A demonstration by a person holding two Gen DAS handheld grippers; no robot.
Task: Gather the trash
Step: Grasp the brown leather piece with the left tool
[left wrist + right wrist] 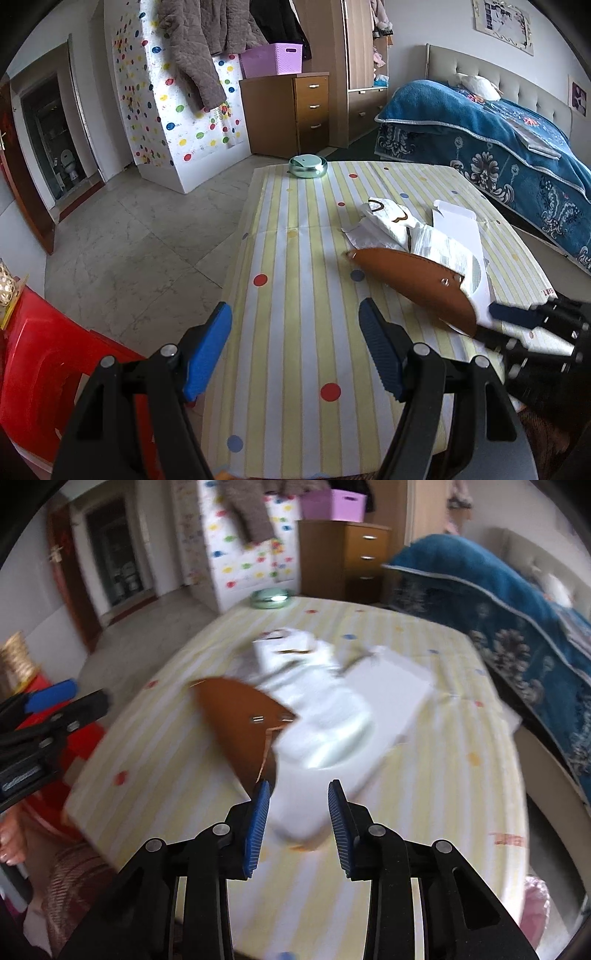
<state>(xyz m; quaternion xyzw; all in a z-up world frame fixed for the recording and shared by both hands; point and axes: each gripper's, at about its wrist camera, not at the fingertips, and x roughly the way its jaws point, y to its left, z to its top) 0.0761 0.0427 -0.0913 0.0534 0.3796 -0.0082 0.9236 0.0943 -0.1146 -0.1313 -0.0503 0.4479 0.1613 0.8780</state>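
Left tool point(295, 354): 2 blue-padded fingers spread wide, nothing between them, hovering above the near end of the yellow-striped, dotted bench point(295, 258).

Right tool point(298, 819): fingers partly apart, straddling the near end of a white crumpled plastic wrapper point(317, 738). View is blurred; cannot tell whether the pads press on it.

Trash pile lies mid-bench, on its right half. Brown leather-like curved flap point(413, 280) rests nearest, overlapping the wrapper. Just beyond: crumpled white paper with brown printed marks point(388, 218), touching a flat white cardboard sheet point(456, 221).

Far bench edge: 1 round pale-green metal tin point(308, 166), well apart from the pile.

Left of bench: red plastic stool point(48, 354). Right of bench: bed with blue patterned blanket point(498, 147).
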